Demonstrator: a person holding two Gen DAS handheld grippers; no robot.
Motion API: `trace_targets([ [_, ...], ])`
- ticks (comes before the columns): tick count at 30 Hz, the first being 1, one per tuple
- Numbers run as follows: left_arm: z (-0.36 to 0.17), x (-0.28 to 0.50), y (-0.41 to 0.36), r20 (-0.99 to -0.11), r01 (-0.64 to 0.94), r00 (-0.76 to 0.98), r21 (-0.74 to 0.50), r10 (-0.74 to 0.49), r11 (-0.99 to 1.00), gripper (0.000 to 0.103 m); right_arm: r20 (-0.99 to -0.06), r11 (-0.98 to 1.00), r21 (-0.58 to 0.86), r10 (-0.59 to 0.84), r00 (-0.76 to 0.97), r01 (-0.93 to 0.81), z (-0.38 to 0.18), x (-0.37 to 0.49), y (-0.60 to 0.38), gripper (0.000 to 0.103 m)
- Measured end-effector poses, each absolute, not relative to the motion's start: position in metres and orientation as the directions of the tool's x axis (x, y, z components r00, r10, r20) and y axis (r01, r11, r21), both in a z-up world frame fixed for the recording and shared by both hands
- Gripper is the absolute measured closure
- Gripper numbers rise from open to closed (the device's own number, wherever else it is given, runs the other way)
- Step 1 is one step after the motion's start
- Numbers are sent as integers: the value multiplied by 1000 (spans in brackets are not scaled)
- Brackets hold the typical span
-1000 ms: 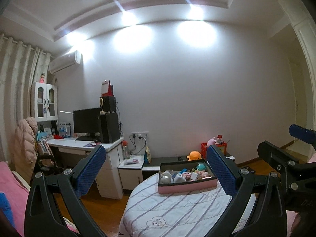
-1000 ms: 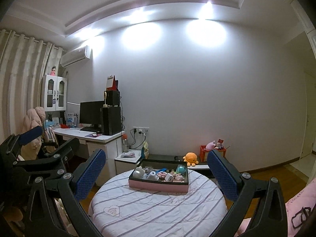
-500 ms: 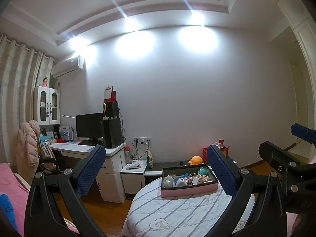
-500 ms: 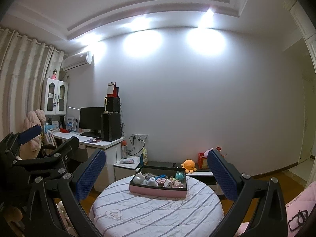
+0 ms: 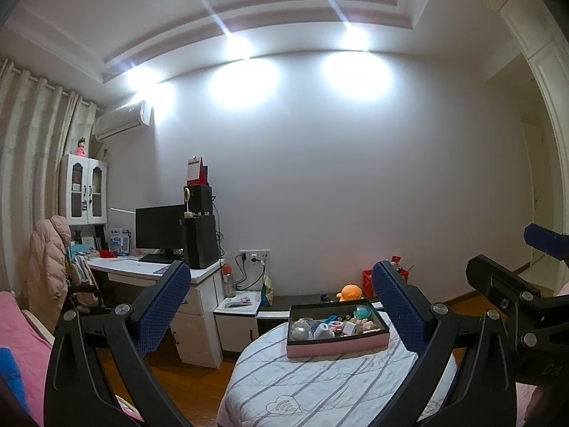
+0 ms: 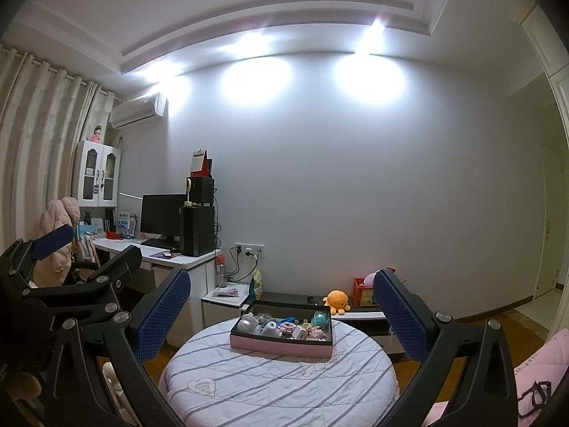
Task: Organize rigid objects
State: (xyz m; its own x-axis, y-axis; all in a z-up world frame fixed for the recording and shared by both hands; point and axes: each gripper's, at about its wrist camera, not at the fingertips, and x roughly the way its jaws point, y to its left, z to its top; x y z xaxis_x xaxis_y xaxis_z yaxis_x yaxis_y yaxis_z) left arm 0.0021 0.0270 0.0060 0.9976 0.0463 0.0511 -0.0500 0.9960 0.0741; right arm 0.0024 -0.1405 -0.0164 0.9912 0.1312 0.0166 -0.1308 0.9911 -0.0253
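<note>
Landmark: round table [image 6: 277, 388] with striped cloth.
Pink tray [image 6: 281, 343]: on the table's far half; holds small trinkets, teal ball [image 6: 320, 319], white figurine [image 6: 248, 323].
Left gripper [image 5: 281, 306]: jaws spread wide, empty, short of the table.
Right gripper [image 6: 281, 311]: likewise spread, empty.
Handling: trinkets likely light, hard, slippery; pinch each across its middle.

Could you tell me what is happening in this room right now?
A person holds two grippers, the left gripper and the right gripper, both open and empty, in the air short of a round table. On the table sits a pink box full of small toys and trinkets. Nothing has been picked up yet.
</note>
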Motion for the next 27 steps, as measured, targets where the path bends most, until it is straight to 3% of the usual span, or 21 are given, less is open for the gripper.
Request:
trace_targets([
  [27,7,-5,30,56,-56,997,79,52,995,0,21,991,-35,130,991,-130,-13,0,-143,0],
])
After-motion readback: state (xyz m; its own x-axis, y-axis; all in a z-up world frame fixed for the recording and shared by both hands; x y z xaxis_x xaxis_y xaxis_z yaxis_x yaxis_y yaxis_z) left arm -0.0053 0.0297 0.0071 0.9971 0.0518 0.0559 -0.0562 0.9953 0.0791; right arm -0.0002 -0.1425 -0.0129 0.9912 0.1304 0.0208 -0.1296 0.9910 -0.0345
